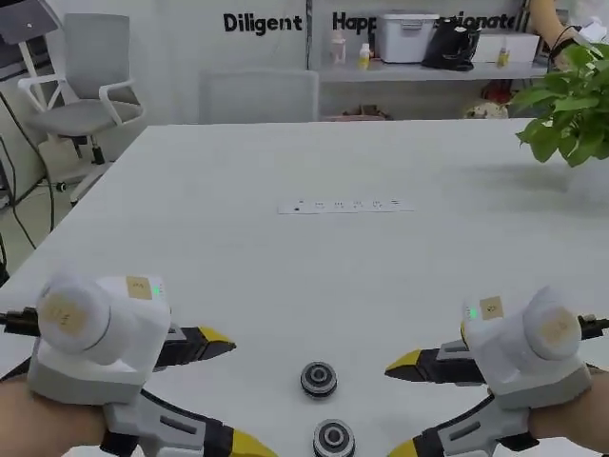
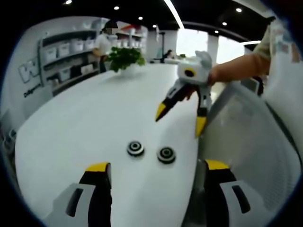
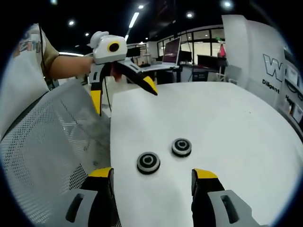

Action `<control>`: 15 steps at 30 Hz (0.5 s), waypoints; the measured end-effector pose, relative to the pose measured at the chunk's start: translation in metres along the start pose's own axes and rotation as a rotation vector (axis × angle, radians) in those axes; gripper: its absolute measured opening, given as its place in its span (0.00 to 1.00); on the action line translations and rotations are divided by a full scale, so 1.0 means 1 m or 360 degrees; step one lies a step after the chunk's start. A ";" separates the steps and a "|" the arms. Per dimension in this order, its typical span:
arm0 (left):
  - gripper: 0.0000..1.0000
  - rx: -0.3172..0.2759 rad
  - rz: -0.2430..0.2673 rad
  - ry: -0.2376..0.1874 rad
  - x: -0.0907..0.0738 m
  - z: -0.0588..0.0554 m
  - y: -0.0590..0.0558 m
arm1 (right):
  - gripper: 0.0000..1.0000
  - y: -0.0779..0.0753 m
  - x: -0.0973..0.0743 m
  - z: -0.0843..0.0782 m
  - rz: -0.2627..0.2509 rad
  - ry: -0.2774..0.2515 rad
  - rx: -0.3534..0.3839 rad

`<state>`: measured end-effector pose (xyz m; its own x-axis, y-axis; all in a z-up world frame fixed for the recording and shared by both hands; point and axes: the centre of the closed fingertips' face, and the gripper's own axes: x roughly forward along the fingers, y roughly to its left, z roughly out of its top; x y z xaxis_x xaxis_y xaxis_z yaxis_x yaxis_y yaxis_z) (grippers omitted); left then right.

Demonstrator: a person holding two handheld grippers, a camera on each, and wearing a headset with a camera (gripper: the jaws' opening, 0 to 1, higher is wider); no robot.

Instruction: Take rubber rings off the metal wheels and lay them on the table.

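Bottom centre of the head view: two small metal wheels lying flat on the white counter. Far wheel above, near wheel right at the bottom edge, close together but not touching. Dark band round each rim, seated on the wheel; too small to tell rubber from metal.

Left gripper in from the lower left, right gripper in from the lower right. Yellow-tipped fingers aimed inward at each other, both wheels in the space between the two pairs of tips, touching none of them.

Over to the left gripper view: fingers spread wide, nothing held. Far wheel and near wheel just ahead of the tips, inside the gap, with the right gripper beyond, also spread wide.

Right gripper view: same story, fingers wide and empty, near wheel lower left, far wheel upper right, both just past the tips.

Power strip mid-counter, potted plant upper right, office chair upper left.
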<state>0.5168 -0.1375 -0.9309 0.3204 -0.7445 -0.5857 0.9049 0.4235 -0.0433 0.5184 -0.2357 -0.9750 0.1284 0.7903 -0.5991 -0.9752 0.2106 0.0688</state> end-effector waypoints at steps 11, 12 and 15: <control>0.75 0.0006 -0.0075 0.0068 0.020 -0.013 -0.006 | 0.53 -0.003 0.013 -0.008 0.0049 0.0027 0.0031; 0.75 0.0011 -0.0086 0.0074 0.022 -0.014 -0.007 | 0.52 -0.003 0.014 -0.011 0.0050 0.0037 0.0027; 0.72 0.0021 -0.0101 0.0082 0.027 -0.015 -0.008 | 0.50 -0.003 0.016 -0.015 0.0056 0.0063 0.0021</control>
<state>0.5138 -0.1533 -0.9581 0.2478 -0.7418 -0.6232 0.9266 0.3693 -0.0711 0.5212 -0.2320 -0.9970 0.0867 0.7738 -0.6274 -0.9765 0.1909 0.1005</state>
